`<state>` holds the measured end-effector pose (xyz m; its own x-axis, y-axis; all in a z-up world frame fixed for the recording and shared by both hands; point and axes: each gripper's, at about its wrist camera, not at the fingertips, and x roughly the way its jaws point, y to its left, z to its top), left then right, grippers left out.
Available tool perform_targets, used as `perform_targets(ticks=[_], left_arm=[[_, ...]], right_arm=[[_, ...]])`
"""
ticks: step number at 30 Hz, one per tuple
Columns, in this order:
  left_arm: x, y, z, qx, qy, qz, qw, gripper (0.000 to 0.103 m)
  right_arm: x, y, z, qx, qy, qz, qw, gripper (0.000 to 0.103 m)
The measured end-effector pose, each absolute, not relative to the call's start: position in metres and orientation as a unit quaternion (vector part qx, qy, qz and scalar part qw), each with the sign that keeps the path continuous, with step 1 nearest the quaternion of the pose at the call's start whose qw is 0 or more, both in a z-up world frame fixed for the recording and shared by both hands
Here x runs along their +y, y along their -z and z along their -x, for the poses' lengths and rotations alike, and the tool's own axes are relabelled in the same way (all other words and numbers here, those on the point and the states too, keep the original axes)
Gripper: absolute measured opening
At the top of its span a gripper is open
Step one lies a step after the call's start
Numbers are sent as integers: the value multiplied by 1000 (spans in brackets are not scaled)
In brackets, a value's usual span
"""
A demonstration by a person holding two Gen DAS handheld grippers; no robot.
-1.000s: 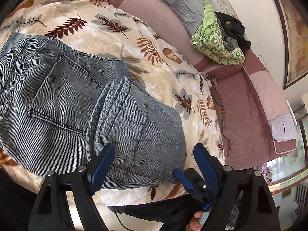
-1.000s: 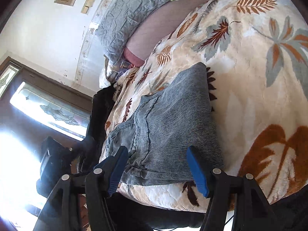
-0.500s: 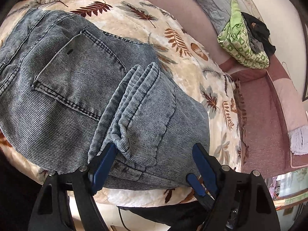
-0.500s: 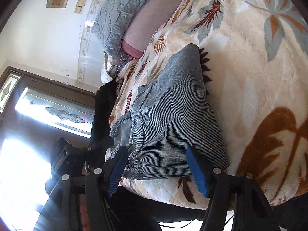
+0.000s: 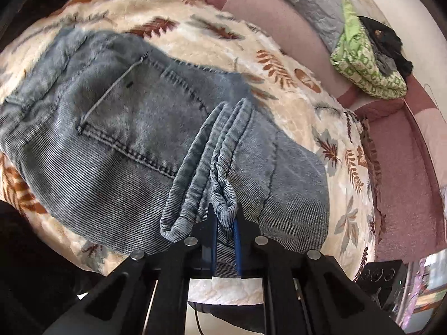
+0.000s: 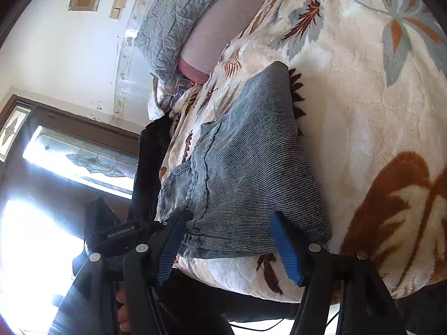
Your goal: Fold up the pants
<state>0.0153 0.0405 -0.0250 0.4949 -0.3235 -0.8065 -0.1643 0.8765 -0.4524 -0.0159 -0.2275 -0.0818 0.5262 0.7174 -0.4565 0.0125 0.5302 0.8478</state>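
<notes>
The faded blue-grey denim pants (image 5: 134, 150) lie partly folded on a cream plush blanket printed with brown and grey leaves (image 5: 293, 103), close to its near edge. A back pocket with dark stitching faces up on the broad left part, and a bunched ridge of doubled hem runs from the middle of the cloth down toward the camera.

The left gripper (image 5: 224, 230) has its blue-padded fingers pressed nearly together, pinching the lower end of that bunched ridge, which bulges out just above the tips. The rest of the pants spreads away to both sides of it.

In the right wrist view the same pants (image 6: 251, 173) reach right up to the right gripper (image 6: 233, 240). Its fingers are spread wide, the near edge of the denim lies between them, and neither blue pad (image 6: 287, 251) presses the cloth.

The blanket covers a dusty-pink sofa (image 5: 405, 173). On the sofa's back rests a green and white patterned cloth bundle (image 5: 366, 69) with a black garment (image 5: 385, 39) touching it on top.
</notes>
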Motion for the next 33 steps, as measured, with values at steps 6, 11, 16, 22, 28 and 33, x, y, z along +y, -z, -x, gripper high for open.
perform_targets(ticks=[6, 11, 16, 22, 28, 33], left_arm=[[38, 37, 5, 499, 22, 212, 840, 10], [56, 63, -3, 521, 40, 251, 815, 12], [55, 64, -5, 523, 49, 246, 815, 12], [57, 57, -3, 530, 60, 251, 808, 15], [48, -27, 24, 415, 62, 201, 885, 26], [16, -23, -7, 421, 132, 197, 876, 40]], right_arm=[[-227, 83, 16, 430, -232, -425, 762, 67], [-228, 68, 18, 450, -228, -410, 760, 67], [-243, 26, 10, 414, -240, -401, 781, 72], [-242, 88, -12, 488, -205, -406, 745, 80], [-239, 84, -16, 494, -210, -386, 750, 81], [-239, 83, -15, 493, -213, -385, 751, 81]])
